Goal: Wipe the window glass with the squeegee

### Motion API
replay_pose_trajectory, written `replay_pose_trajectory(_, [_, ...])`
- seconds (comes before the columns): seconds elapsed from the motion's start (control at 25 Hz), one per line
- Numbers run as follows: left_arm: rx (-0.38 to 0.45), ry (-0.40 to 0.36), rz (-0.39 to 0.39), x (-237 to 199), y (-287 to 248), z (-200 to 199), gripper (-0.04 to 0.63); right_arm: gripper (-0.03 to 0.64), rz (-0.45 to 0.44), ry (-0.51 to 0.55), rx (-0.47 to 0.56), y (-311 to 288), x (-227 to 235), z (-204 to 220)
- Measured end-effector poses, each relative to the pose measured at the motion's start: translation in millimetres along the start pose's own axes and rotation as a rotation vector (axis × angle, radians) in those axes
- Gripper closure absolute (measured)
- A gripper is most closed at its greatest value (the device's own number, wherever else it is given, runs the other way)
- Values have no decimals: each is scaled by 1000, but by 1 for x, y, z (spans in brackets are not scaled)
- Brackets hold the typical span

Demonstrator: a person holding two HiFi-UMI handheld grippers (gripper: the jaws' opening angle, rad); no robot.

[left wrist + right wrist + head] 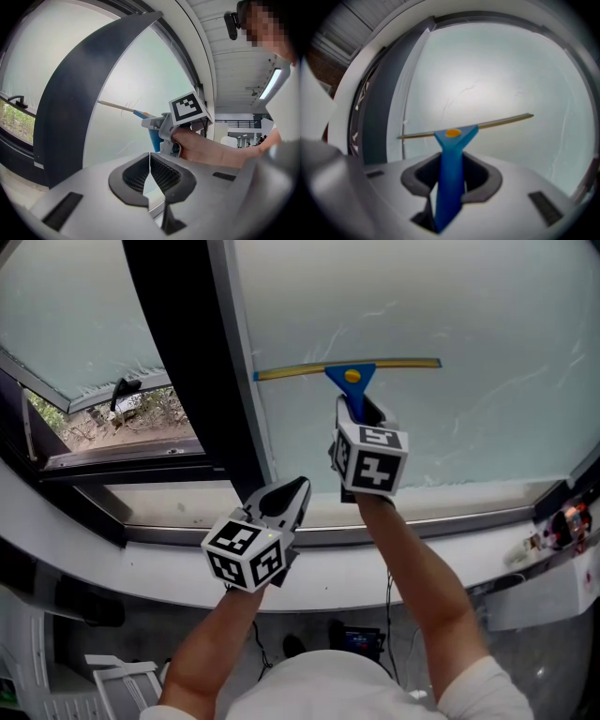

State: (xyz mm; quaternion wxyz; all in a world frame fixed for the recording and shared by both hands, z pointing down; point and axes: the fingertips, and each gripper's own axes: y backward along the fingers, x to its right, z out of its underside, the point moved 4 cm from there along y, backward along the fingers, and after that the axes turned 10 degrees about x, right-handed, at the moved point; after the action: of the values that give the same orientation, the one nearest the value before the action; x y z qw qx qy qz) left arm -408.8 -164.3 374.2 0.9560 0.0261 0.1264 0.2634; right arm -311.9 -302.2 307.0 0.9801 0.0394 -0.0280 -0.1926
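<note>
The fingers [480, 180] of the right gripper [449, 183] were closed on the handle of the blue plastic squeegee [450, 150], a tool with an orange dot at the top of its handle and a long, thin, yellowish blade. The handle stood upright between them. The blade lay almost level, with its right end a little higher. In the head view the right gripper [359, 413] was raised in front of the large frosted window glass [469, 306]. There the squeegee [352, 376] had its blade against this pane, as far as could be seen. The left end of the blade came just beside the dark vertical frame post [183, 343].

The fingers [133, 176] of the left gripper [150, 180] were pressed together, with nothing between them. In the head view the left gripper [292, 493] was lower than the right one and to its left. It was above the pale window sill [141, 563] and apart from the squeegee [140, 114].

To the left of the post, a smaller window [112, 418] stood open, and dry bushes were visible outside.
</note>
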Motion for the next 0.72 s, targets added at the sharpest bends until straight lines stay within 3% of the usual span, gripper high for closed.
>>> replay_pose_trajectory(0.72, [-59, 35, -10, -8, 8, 29, 566, 476, 13, -44, -37, 6, 1, 46])
